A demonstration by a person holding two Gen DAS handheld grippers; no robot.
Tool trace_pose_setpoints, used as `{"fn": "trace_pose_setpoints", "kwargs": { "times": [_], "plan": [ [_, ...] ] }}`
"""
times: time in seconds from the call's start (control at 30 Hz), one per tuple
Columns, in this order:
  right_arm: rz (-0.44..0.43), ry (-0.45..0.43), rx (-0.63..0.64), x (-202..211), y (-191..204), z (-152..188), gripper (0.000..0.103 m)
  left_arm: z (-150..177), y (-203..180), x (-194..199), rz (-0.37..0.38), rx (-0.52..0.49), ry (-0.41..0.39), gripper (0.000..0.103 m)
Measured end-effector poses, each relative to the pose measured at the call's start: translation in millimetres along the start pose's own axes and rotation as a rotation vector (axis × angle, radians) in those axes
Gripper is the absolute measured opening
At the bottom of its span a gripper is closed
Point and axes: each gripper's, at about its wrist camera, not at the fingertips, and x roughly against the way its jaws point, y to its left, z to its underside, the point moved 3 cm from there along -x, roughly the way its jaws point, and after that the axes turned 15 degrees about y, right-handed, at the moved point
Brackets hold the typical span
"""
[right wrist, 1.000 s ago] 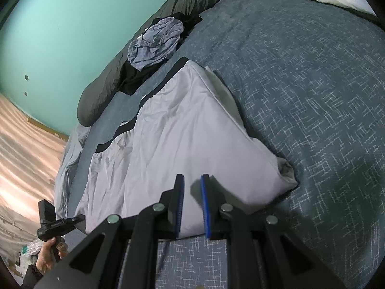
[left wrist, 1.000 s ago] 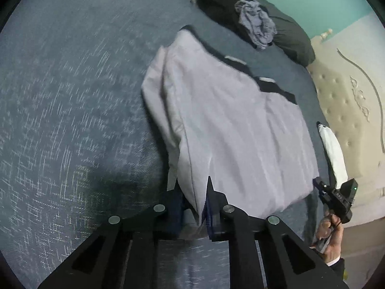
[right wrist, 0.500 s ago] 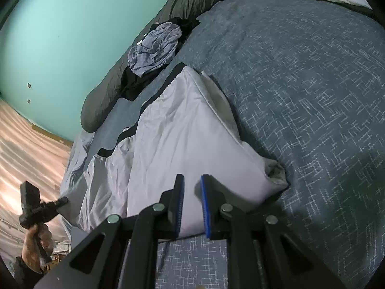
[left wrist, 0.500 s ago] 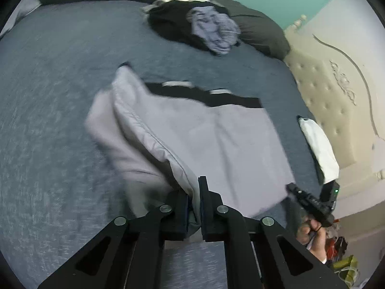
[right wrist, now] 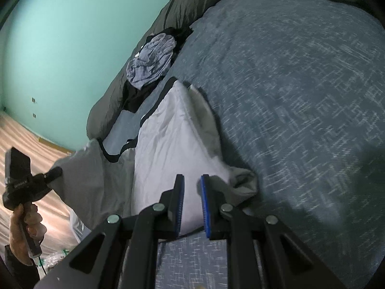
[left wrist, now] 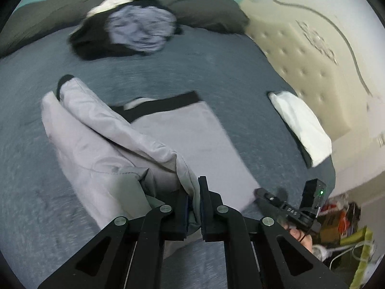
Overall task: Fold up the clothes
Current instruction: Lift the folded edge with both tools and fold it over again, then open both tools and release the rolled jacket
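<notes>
Your left gripper had its jaws clamped tight on a bunched corner of the pale grey garment, and there it was, cloth squeezed right between the pads and spilling out on both sides! From that pinch the fabric rose clear of the bed and ran away to the far left in a long raised fold, while the rest of the garment lay flat on the dark blue cover, its black trim along the far edge.

Over on your right gripper, the jaws stood slightly apart, blue pads showing, with the near edge of the garment lying under and between them. Whether those pads actually pinched the cloth, you couldn't tell from that view. Just right of the jaws, a crumpled grey corner sat on the bed.

Seen from the right wrist, your left hand held its gripper up off the near left side of the bed, grey cloth draped away from it. From the left wrist, your right gripper rested at the near right corner of the garment.

Far across the bed, a heap of dark clothes with a blue-grey piece on top lay against the dark pillow, and a white pillow sat by the cream headboard.
</notes>
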Motion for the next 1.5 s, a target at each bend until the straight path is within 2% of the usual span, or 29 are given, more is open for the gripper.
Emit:
{"fn": "trace_pose_setpoints", "kwargs": {
  "times": [0.13,0.27,0.37,0.43,0.47,0.57,0.63,0.8,0.87,0.9,0.93,1.0,1.17,1.27,1.5],
  "plan": [
    [-0.013,-0.019,-0.027,13,-12,-1,0.014,-12,-50,-44,-0.024,-0.069,0.061,0.007],
    [-0.026,-0.026,-0.056,20,-23,-1,0.013,-20,-86,-97,-0.015,-0.102,0.132,0.008],
    [-0.037,-0.021,-0.073,21,-28,-2,0.014,-18,-101,-121,-0.002,-0.11,0.17,0.014],
    [-0.047,-0.02,-0.074,21,-28,-3,0.014,-17,-106,-124,0.012,-0.109,0.174,0.028],
    [-0.053,-0.02,-0.071,21,-26,-3,0.014,-18,-105,-119,0.026,-0.105,0.164,0.031],
    [-0.066,-0.024,-0.05,22,-20,-4,0.014,-18,-96,-96,0.062,-0.077,0.119,0.04],
    [-0.077,-0.026,-0.037,22,-16,-5,0.014,-17,-88,-74,0.083,-0.06,0.073,0.049],
    [-0.126,-0.031,-0.002,19,-1,-3,0.014,-14,-59,-33,0.1,-0.016,-0.008,0.052],
    [-0.152,-0.028,0.012,17,5,-2,0.014,-10,-43,-26,0.076,0.0,-0.023,0.053],
    [-0.169,-0.022,0.018,15,9,-2,0.018,-6,-33,-23,0.056,0.012,-0.022,0.054],
    [-0.18,-0.02,0.025,14,12,-1,0.025,-1,-21,-25,0.041,0.032,-0.015,0.054],
    [-0.199,-0.021,0.039,14,19,-2,0.034,8,0,-30,0.019,0.063,-0.002,0.054],
    [-0.234,-0.041,0.084,15,37,-7,0.043,28,37,-51,-0.032,0.107,0.021,0.054],
    [-0.23,-0.035,0.105,10,48,-11,0.053,37,49,-58,-0.043,0.124,0.026,0.054],
    [-0.199,0.011,0.154,-15,72,-18,0.053,53,60,-80,-0.052,0.125,0.056,0.054]
  ]
}}
